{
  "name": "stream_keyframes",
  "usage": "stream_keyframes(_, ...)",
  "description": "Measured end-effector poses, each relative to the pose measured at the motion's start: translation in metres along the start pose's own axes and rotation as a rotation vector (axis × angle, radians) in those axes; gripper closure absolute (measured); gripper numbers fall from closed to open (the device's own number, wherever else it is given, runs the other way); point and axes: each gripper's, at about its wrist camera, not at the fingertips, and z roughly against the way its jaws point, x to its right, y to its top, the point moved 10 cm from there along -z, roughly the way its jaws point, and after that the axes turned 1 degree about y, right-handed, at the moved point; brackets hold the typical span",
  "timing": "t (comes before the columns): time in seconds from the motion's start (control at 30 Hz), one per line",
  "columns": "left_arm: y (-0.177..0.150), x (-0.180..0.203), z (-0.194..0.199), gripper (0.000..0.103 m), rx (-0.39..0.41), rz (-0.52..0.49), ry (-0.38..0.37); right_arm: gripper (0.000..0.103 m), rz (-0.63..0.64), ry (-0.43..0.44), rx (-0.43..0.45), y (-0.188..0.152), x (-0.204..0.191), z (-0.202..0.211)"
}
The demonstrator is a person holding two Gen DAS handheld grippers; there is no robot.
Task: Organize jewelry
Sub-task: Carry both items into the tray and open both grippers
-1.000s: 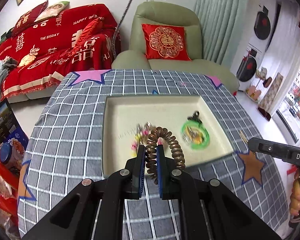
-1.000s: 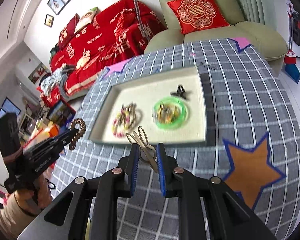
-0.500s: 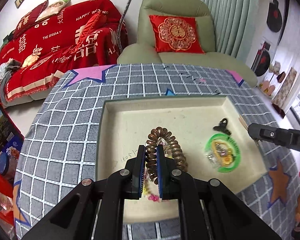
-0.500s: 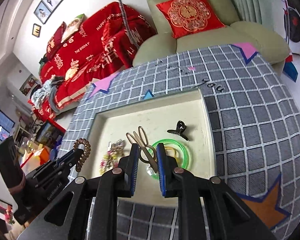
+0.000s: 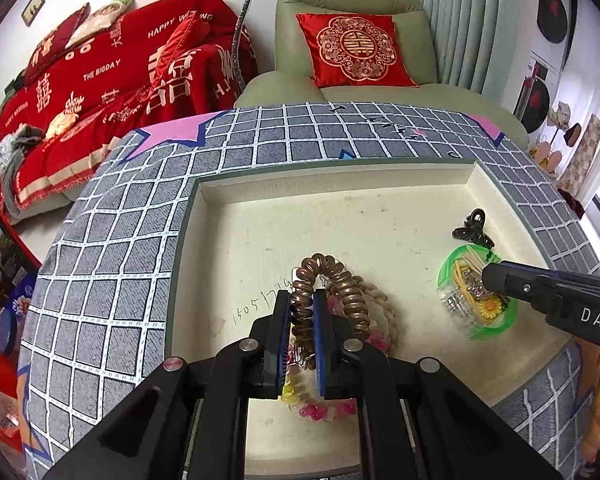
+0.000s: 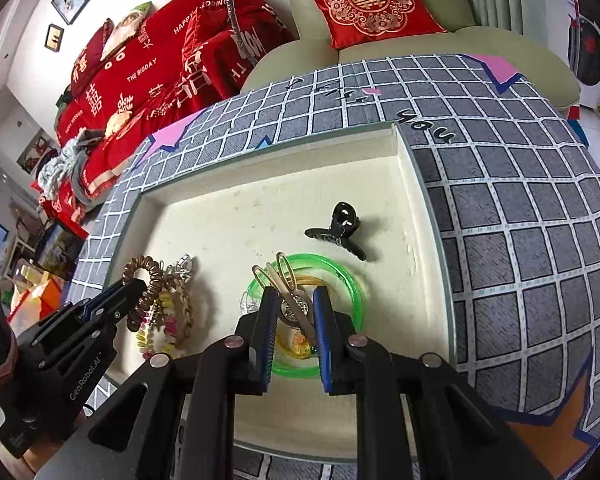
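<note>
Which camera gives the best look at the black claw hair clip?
The right wrist view: the black claw clip lies unobstructed mid-frame in the tray. The left wrist view shows the clip smaller, near the right side and more distorted.

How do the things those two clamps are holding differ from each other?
The left gripper pinches a brown coiled hair tie, a springy spiral loop; the right gripper pinches a gold hair clip, thin, flat and shiny. The tie hangs over beaded bracelets, the clip over a green ring. Both are above the cream tray.

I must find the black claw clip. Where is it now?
The black claw clip lies in the cream tray, towards its right side in the right wrist view, just beyond the green ring.
</note>
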Motion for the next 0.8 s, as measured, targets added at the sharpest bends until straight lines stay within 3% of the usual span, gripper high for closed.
stream_keyframes(0.37, -0.005, 0.001, -0.003, 0.081, -0.015, -0.013, 0.018, 0.083, 0.028, -0.027, 0.006, 0.000, -0.001, 0.000)
stream_keyframes(0.5, -0.004, 0.001, 0.000, 0.081, -0.010, 0.000, 0.003, 0.062, 0.013, -0.015, 0.011, -0.001, -0.003, 0.002)
stream_keyframes(0.8, 0.004, 0.000, 0.016, 0.081, 0.027, 0.016, 0.009, 0.055, -0.023, 0.024, 0.065, 0.003, -0.007, 0.026)
